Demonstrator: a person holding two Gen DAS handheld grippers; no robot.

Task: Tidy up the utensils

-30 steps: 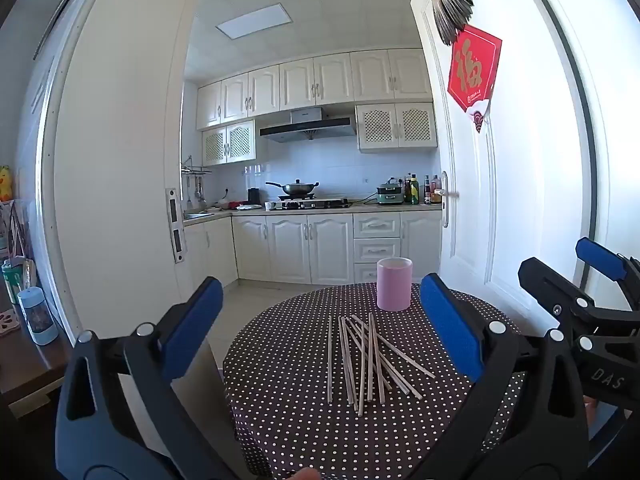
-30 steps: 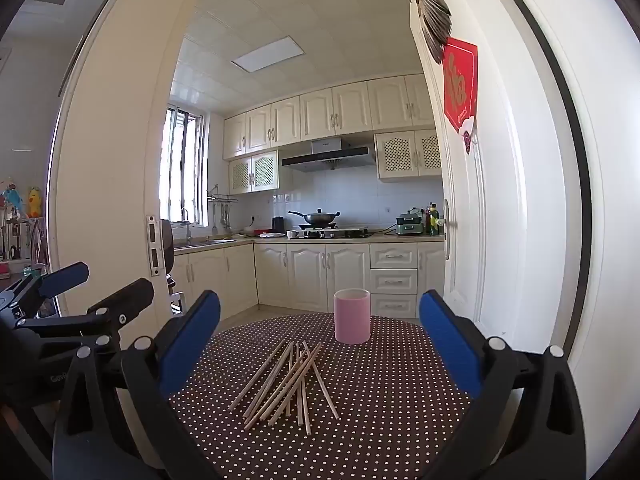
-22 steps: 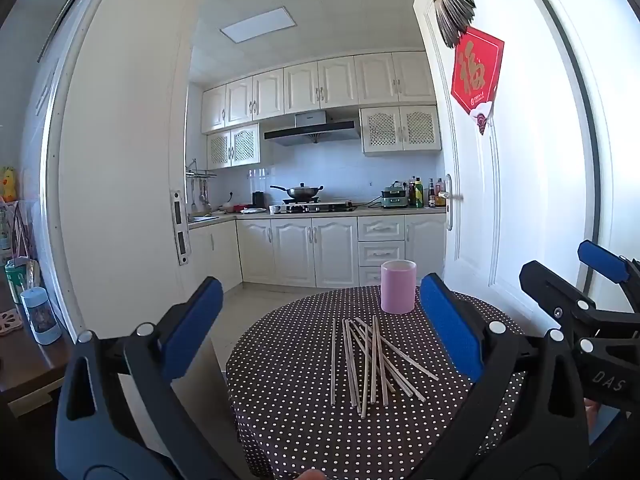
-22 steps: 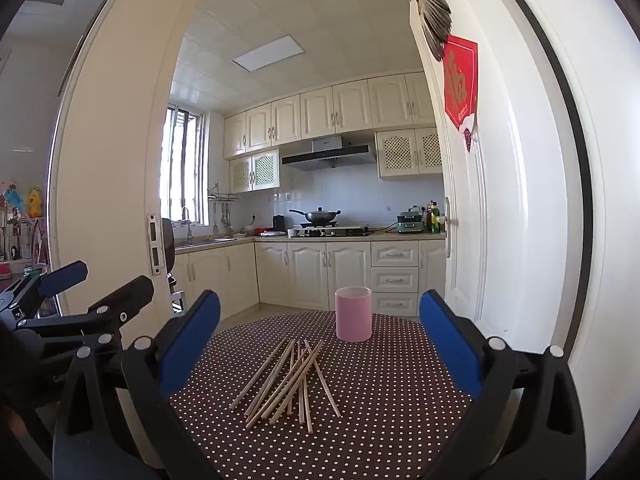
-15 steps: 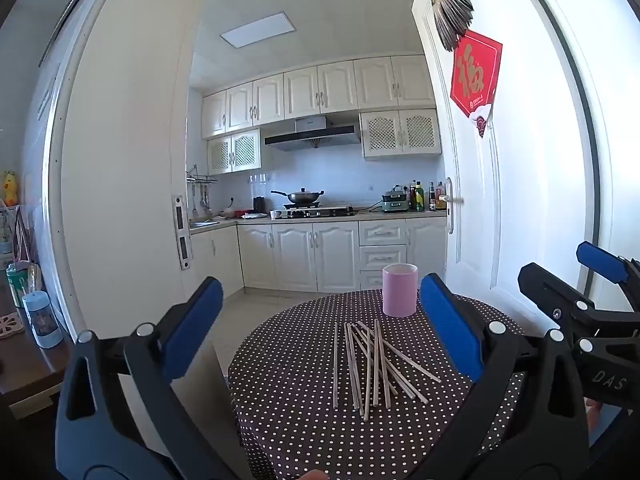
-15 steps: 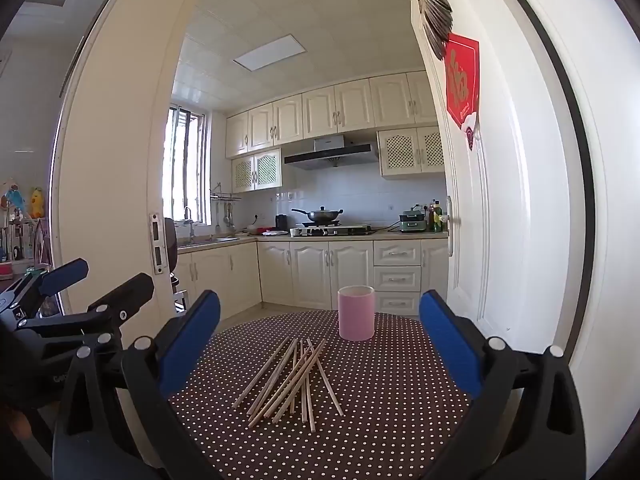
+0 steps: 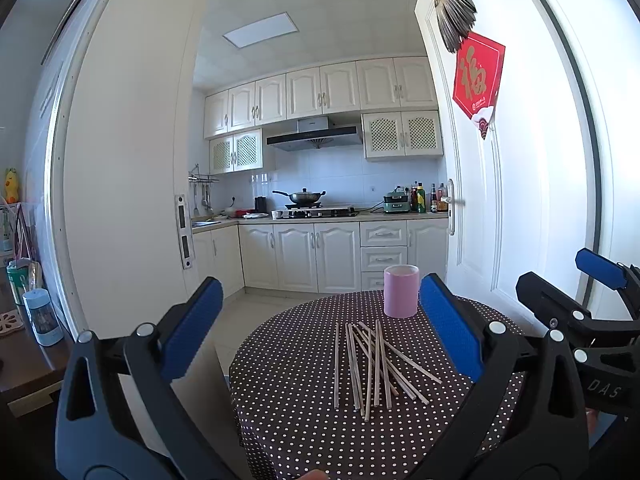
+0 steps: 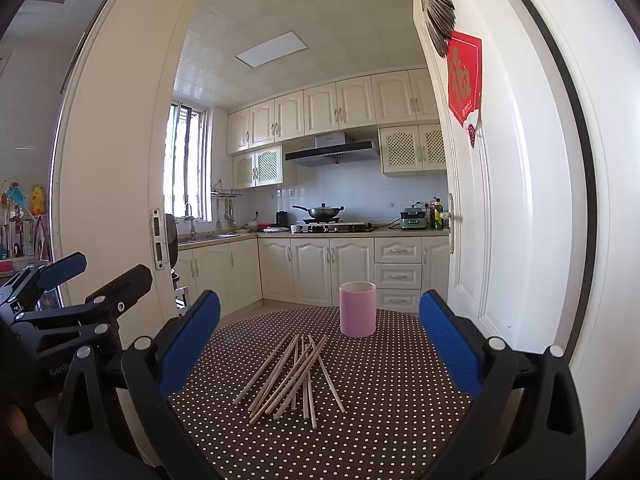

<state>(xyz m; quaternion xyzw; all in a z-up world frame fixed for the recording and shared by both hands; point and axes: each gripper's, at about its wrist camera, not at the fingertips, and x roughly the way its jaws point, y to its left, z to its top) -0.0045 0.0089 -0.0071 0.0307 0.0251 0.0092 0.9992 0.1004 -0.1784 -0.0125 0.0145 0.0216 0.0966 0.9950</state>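
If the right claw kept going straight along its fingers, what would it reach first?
Probably the pink cup at the far side of the table: the open right claw points level over the chopsticks, likely passing above them. Depth is uncertain.

Bright daylight from window, sharp focus, strong fisheye edge distortion

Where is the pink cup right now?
The pink cup stands upright at the far side of the dotted table, just behind the pile of chopsticks, nearer the white door on the right.
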